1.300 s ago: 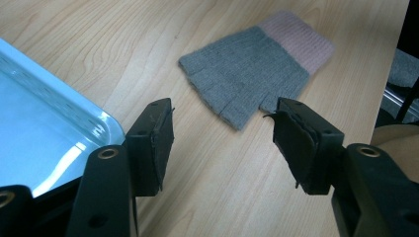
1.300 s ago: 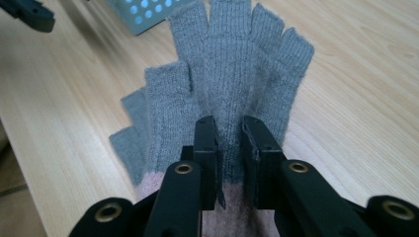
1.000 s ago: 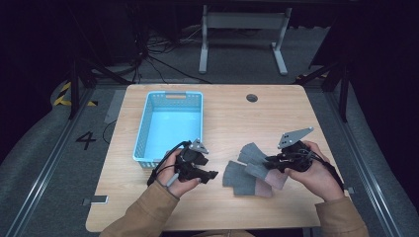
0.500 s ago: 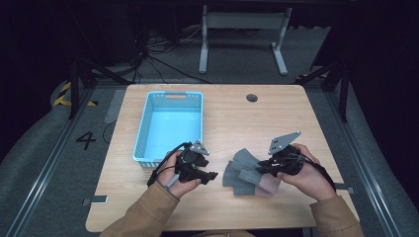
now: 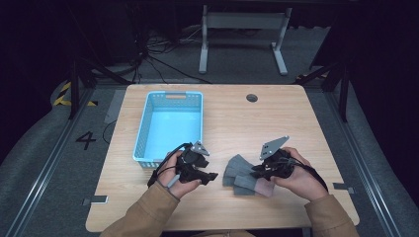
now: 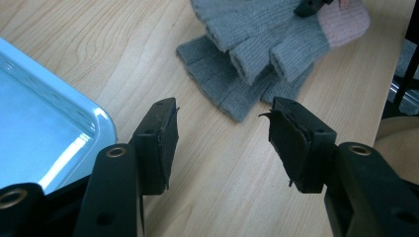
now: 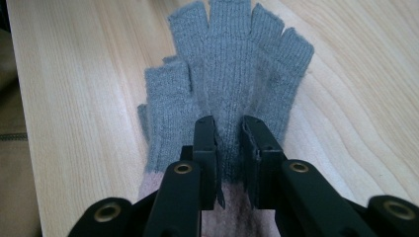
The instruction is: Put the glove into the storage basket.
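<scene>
Two grey fingerless knit gloves (image 5: 238, 170) with pink cuffs (image 5: 267, 188) lie overlapped on the wooden table, right of centre near the front edge. My right gripper (image 5: 255, 171) is shut on the top glove (image 7: 227, 64), pinching a ridge of knit near its pink cuff (image 7: 217, 223), with the finger ends spread flat away from me. My left gripper (image 5: 210, 176) is a short way left of the gloves, open, its jaws (image 6: 222, 138) holding nothing over bare wood. The gloves (image 6: 247, 49) lie just beyond its tips.
A light blue plastic basket (image 5: 143, 133) stands at the left of the table, its near corner (image 6: 74, 98) right beside my left gripper. A round cable hole (image 5: 252, 98) is at the table's back. Dark floor, cables and a metal stand lie beyond the far edge.
My right hand has come down and slightly toward the front edge, bringing the held glove from a raised, hanging pose to flat on the other glove. The left hand has stayed put.
</scene>
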{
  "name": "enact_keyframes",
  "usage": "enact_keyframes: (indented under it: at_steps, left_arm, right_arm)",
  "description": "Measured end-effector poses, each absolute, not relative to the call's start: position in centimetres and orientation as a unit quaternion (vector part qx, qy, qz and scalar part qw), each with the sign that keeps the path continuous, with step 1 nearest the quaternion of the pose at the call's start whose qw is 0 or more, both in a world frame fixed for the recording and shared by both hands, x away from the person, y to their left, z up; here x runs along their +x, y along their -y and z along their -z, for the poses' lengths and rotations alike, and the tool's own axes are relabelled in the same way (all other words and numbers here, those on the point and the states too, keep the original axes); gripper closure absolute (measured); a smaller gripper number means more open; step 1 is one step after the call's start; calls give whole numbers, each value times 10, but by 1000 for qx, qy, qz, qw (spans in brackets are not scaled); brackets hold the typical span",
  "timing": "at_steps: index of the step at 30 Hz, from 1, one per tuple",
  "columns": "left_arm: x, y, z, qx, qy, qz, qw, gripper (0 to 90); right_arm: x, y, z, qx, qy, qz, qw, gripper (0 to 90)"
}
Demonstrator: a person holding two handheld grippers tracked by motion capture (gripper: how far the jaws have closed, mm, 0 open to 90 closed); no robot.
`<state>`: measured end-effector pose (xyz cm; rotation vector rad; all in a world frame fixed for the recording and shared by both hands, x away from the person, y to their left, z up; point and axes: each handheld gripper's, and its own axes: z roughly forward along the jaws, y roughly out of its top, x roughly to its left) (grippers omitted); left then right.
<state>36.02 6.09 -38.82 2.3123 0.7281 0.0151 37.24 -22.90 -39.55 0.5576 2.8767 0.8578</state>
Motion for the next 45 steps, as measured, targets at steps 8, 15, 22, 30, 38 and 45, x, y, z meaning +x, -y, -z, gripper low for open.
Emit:
enact_keyframes:
  at_steps: [8,15,22,30,38,45]
  left_arm:
    - [360,-62,388,891,-285,-5,354,456]
    - [361,-62,388,892,-283,-5,353,454]
    - [361,-61,388,892,-283,-4,352,453]
    - [360,-61,388,892,-283,-4,352,453]
    - [360,-60,390,894,-282,-5,349,446]
    - [359,-54,395,898,-277,2,341,455]
  right_arm:
    - [371,223,401,168,-946,-274,39,772]
    - [372,220,407,163,-951,-260,43,770]
    - [373,219,411,149,-954,-256,45,766]
    - [371,216,411,135,-956,-255,54,767]
    - [372,215,412,129,-957,-253,64,723]
    - [373,226,404,142,-949,-272,66,664]
